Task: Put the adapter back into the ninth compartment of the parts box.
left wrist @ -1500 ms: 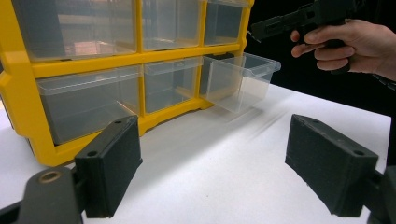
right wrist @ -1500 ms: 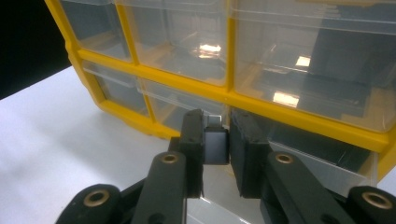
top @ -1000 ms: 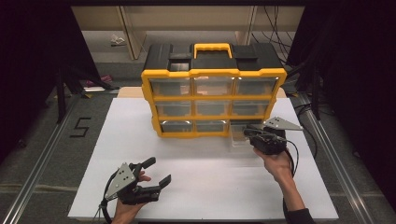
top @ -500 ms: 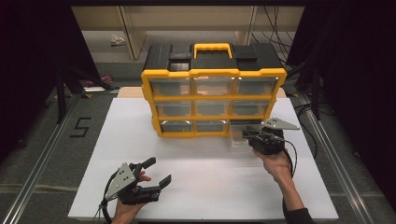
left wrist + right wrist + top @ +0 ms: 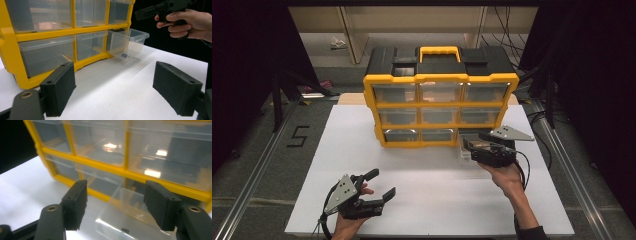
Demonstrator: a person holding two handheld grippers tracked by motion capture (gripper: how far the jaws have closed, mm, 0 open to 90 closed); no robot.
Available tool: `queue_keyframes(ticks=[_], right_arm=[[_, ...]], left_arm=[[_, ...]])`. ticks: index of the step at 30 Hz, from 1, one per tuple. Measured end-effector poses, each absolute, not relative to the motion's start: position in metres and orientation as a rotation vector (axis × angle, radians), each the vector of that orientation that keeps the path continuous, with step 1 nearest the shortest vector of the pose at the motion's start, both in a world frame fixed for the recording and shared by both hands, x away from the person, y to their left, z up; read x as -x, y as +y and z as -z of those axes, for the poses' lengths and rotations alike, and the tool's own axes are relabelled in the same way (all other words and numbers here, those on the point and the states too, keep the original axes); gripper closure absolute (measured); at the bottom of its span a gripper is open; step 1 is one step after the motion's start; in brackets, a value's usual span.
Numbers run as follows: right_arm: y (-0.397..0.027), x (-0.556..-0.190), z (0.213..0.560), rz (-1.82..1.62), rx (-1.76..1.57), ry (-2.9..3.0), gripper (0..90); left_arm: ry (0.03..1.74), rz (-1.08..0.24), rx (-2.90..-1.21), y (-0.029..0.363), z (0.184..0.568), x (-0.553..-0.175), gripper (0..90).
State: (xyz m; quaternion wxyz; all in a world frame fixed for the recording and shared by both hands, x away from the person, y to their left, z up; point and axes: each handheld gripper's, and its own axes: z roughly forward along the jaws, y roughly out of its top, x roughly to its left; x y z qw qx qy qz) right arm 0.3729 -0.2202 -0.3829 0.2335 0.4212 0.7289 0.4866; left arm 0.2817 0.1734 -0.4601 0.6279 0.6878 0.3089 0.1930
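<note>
I judge the drawer (image 5: 468, 148) pulled out at the organizer's (image 5: 439, 95) bottom right, about 4 o'clock on the bench (image 5: 362, 150); the small black part (image 5: 124, 55) inside is still to handle. My right gripper (image 5: 472, 145) has just been opening its fingers, nothing pinched. The left gripper (image 5: 379, 185) idles, fingers spread and empty.

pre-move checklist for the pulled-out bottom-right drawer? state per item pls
1. Drawer pulled out of the organizer: ok.
2. Right gripper jaws have just been opening, pads off the drawer: ok.
3. Small dark part inside the drawer: ok.
4. Drawer fully out or still seated in its slot: cannot tell.
5. Left gripper open, holding nothing, low over the table: ok.
6. Other eight drawers shut: ok.
</note>
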Motion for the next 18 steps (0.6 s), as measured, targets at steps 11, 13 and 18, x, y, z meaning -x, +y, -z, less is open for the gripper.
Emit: queue_keyframes(ticks=[11, 13, 18], right_arm=[[-0.208, -0.357, 0.372, -1.423, -1.059, 2.005, 30.3], [-0.206, -0.355, 0.372, -1.440, -1.048, 2.006, 29.5], [-0.199, -0.351, 0.372, -1.460, -1.014, 2.016, 26.9]], left_arm=[[0.710, -0.440, -1.576, 0.173, 0.460, -0.282, 17.6], [0.710, -0.440, -1.576, 0.173, 0.460, -0.282, 17.6], [0.711, -0.437, -1.575, 0.173, 0.460, -0.282, 17.6]])
